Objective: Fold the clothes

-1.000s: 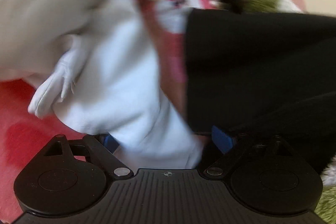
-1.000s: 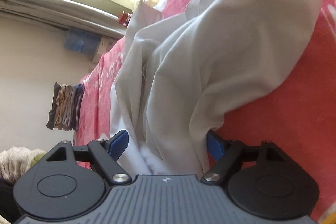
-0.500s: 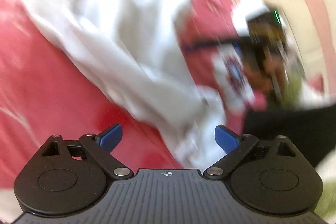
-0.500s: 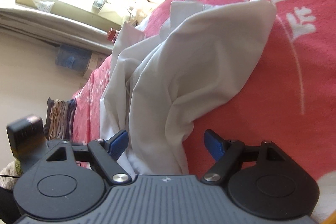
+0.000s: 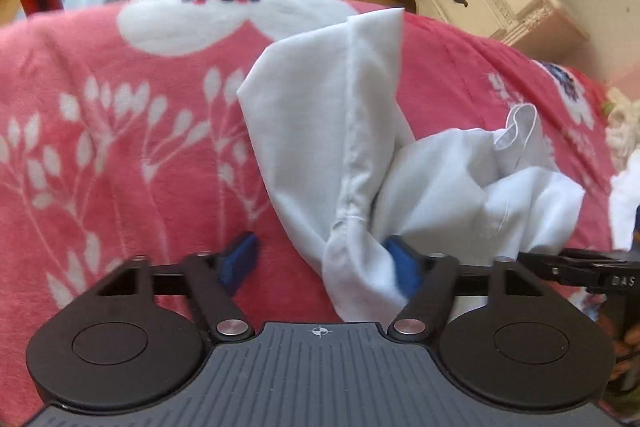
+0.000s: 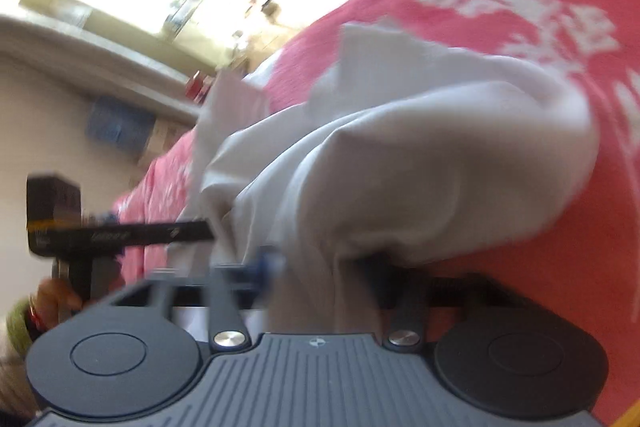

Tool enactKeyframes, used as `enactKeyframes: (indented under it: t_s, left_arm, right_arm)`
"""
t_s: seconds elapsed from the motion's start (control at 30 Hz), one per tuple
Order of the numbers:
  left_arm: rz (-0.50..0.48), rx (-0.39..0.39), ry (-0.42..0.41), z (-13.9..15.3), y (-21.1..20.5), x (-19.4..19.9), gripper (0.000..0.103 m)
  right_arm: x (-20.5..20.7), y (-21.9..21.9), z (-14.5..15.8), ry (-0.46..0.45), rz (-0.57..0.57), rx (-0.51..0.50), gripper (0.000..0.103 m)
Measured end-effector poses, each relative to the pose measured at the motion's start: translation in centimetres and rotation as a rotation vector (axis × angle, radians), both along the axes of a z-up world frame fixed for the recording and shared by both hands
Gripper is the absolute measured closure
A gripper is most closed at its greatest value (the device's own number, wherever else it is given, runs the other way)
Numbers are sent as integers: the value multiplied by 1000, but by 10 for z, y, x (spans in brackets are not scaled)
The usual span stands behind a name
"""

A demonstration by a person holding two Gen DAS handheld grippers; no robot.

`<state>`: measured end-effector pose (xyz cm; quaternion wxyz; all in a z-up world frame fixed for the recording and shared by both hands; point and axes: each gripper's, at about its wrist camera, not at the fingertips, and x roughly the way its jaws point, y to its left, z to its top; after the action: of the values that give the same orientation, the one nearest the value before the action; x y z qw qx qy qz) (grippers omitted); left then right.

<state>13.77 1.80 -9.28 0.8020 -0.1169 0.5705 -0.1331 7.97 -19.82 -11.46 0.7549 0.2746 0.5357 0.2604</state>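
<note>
Your right hand-held gripper (image 6: 320, 267) has just closed on the white garment (image 5: 360, 155) and the left hand-held gripper (image 5: 320, 261), narrowing, does not yet pinch it, so spreading can begin

Bare pink blanket (image 5: 100, 155) lies open at picture-left; bunched white garment (image 5: 344, 147) blocks the right

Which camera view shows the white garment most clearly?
The left wrist view: the white garment is sharp there, its seam and edges visible against the pink blanket. The right wrist view shows the garment close, blurred and bunched.
</note>
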Motion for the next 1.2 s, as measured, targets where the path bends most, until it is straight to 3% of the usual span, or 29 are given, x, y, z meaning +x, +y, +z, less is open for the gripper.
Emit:
enactKeyframes:
  t_s: [0.03,0.07,0.13,0.33,0.43,0.5,0.6,0.67,0.7,0.73,0.77,0.83,0.97,1.03,1.1,1.2]
  left_arm:
    - [-18,5,-9,3,-1,-5,82]
    - [-36,10,-19,6,-1,-10,93]
    - [-66,23,-10,13,3,-23,98]
    - [-119,29,141,9,20,-67,100]
    - [-161,30,219,-4,25,-89,99]
    - [-209,47,222,-6,23,-95,97]
    - [-250,72,164,6,26,-96,74]
    - [-252,77,91,24,33,-90,58]
    - [-254,77,57,33,37,-85,53]
    - [-254,82,28,41,41,-81,41]
    - [-251,91,-2,49,43,-74,31]
    - [-245,108,-60,60,38,-58,26]
    - [-286,163,-151,71,-5,-27,26]
    - [-326,178,-203,70,-32,-15,24]
    - [-354,192,-201,61,-52,0,18]
    - [-363,222,-165,40,-78,26,17]
  right_arm:
    - [-1,1,1,0,11,15,93]
    - [-5,2,3,-9,26,25,96]
    - [-15,3,10,-32,65,33,96]
    - [-57,11,22,-13,308,51,97]
    - [-65,20,20,31,399,8,96]
    - [-66,25,19,58,437,-30,94]
    - [-64,28,23,82,480,-88,76]
    - [-60,21,41,48,489,-132,41]
    - [-59,14,52,19,502,-158,35]
    - [-58,7,64,-11,517,-183,30]
    - [-57,0,76,-41,531,-208,28]
    - [-50,-20,94,-117,449,-223,27]
    - [-35,-64,129,-273,239,-236,26]
    - [-19,-68,127,-304,121,-139,26]
    - [-2,-65,119,-329,17,-46,26]
    - [20,-47,92,-295,-24,-38,33]
